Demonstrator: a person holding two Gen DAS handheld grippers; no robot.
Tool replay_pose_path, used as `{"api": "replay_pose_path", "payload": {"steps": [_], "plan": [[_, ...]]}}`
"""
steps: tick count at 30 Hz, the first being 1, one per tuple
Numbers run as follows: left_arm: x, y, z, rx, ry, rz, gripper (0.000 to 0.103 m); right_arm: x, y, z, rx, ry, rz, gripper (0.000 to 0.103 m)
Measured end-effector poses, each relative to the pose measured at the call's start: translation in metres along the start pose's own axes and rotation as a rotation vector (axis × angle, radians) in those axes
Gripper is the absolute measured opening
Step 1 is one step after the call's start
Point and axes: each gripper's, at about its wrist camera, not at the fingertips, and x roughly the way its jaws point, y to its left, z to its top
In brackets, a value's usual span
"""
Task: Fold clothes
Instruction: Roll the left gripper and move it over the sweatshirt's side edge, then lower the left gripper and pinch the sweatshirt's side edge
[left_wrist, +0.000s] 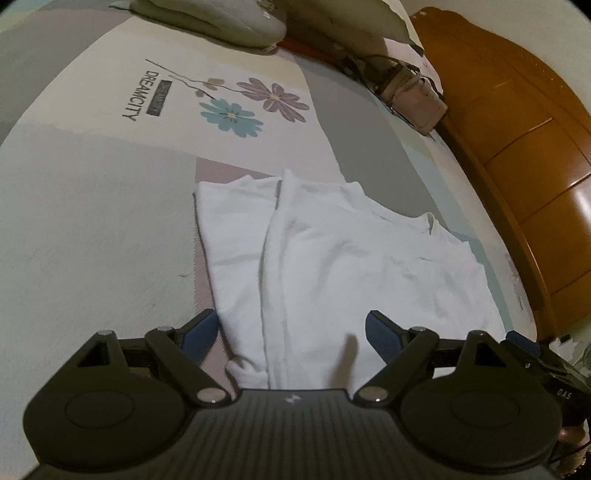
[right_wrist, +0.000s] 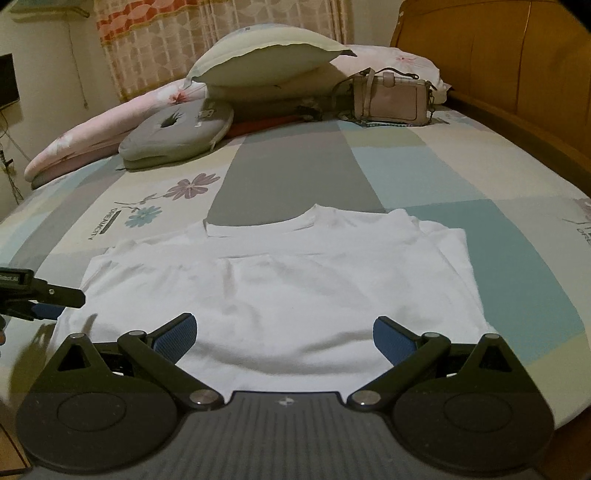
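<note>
A white T-shirt (left_wrist: 351, 258) lies flat on the patterned bedsheet (left_wrist: 92, 221), its sides folded in toward the middle. My left gripper (left_wrist: 291, 328) hovers open over the shirt's near left part, with its blue pads wide apart and nothing between them. In the right wrist view the same shirt (right_wrist: 277, 288) spreads out with its collar at the far side. Above its near hem my right gripper (right_wrist: 284, 328) is open and holds nothing. The left gripper (right_wrist: 51, 304) shows at the left edge of that view, beside the shirt's left border.
A pink handbag (right_wrist: 391, 98), a grey cushion (right_wrist: 177, 133) and stacked pillows (right_wrist: 266, 62) lie at the far end of the bed. A wooden headboard (right_wrist: 498, 55) runs along the right side. Curtains hang behind the pillows.
</note>
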Motion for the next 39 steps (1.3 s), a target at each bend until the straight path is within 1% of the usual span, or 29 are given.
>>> {"api": "replay_pose_path", "payload": {"steps": [8, 14, 17, 20, 25, 28, 32, 37, 39], "plan": [[0.006, -0.002, 0.006, 0.019, 0.000, -0.003, 0.088, -0.006, -0.003, 0.001, 0.018, -0.009, -0.006, 0.103], [0.002, 0.003, 0.002, -0.003, 0.009, -0.022, 0.088, -0.007, -0.004, 0.001, 0.031, -0.012, -0.003, 0.103], [-0.005, 0.011, -0.005, -0.055, 0.025, -0.070, 0.088, -0.008, -0.003, 0.003, 0.033, -0.017, 0.004, 0.103], [-0.007, 0.026, -0.009, -0.132, 0.038, -0.155, 0.089, -0.009, -0.003, 0.003, 0.042, -0.018, 0.021, 0.103], [0.011, 0.050, 0.008, -0.245, 0.062, -0.297, 0.090, -0.008, 0.000, 0.003, 0.053, -0.010, 0.039, 0.103], [0.025, 0.055, 0.026, -0.245, 0.076, -0.342, 0.090, -0.010, 0.002, 0.003, 0.050, -0.012, 0.029, 0.103], [0.039, 0.054, 0.042, -0.225, 0.080, -0.360, 0.090, -0.014, 0.006, 0.004, 0.054, -0.022, 0.041, 0.103], [0.034, 0.049, 0.032, -0.173, 0.098, -0.373, 0.090, -0.016, 0.012, 0.003, 0.030, -0.018, 0.050, 0.103], [0.029, 0.050, 0.024, -0.163, 0.122, -0.393, 0.090, -0.017, 0.013, 0.003, 0.017, -0.019, 0.047, 0.103]]}}
